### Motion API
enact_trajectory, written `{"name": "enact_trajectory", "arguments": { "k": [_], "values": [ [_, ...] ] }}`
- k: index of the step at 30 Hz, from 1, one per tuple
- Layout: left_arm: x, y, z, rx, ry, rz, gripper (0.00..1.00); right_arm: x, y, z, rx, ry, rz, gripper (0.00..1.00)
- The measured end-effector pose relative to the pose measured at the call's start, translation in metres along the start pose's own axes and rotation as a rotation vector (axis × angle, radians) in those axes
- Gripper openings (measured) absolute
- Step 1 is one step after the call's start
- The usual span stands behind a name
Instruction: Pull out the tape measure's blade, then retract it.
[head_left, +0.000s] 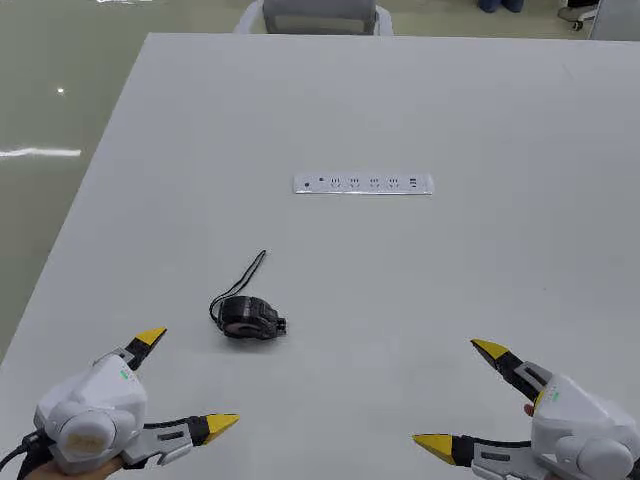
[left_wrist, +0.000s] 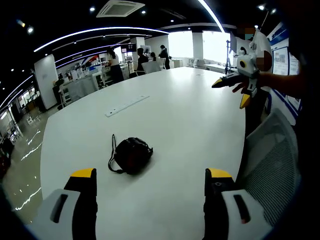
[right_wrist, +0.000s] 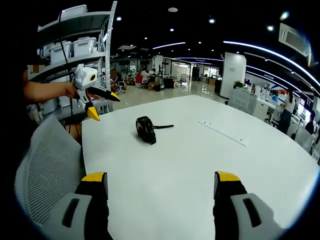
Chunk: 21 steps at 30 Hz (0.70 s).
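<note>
Quick status from my bench. Both of my grippers are hanging over the near edge of the white table (head_left: 400, 280), one at each near corner. My left gripper (head_left: 187, 378) is spread wide, with its yellow tips well apart. My right gripper (head_left: 460, 395) is the same, wide open with bare tabletop showing between its fingers. Neither one is touching the tape measure (head_left: 248, 317).

The tape measure is a small black one sitting on the table just beyond my left gripper, left of centre and a good bit closer to the left gripper than the right. I honestly can't tell if it's lying flat or standing on edge, because the views don't agree. The blade looks fully wound in. A thin black cord (head_left: 250, 272) runs off the case toward the far side, angling a little right, and lies loose on the table.

In the left gripper view the tape measure (left_wrist: 132, 154) sits ahead in the gap between my two tips, nearer the left tip. My right gripper (left_wrist: 230, 94) shows off to the right, up in the air. In the right gripper view the tape measure (right_wrist: 145, 129) is ahead and left, and my left gripper (right_wrist: 103, 107) floats at the left.

Farther out there's a white power strip (head_left: 363, 184) lying left to right, well apart from the tape measure. A grey chair (head_left: 318, 15) stands at the far edge, and a mesh chair back (left_wrist: 272, 160) is right by the near edge.
</note>
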<state>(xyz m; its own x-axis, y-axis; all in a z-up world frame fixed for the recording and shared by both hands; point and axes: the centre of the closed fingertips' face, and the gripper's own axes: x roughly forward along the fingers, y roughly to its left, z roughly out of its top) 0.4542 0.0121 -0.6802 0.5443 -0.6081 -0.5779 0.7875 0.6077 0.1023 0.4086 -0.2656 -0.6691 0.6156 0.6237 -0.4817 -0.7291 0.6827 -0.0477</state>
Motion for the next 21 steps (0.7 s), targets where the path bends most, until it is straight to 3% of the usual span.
{"name": "enact_trajectory", "arguments": {
  "k": [21],
  "values": [
    [0.017,0.019,0.008,0.095,0.038,-0.047,0.77,0.011,-0.017,0.007,-0.099,0.016,0.074,0.75]
  ]
}}
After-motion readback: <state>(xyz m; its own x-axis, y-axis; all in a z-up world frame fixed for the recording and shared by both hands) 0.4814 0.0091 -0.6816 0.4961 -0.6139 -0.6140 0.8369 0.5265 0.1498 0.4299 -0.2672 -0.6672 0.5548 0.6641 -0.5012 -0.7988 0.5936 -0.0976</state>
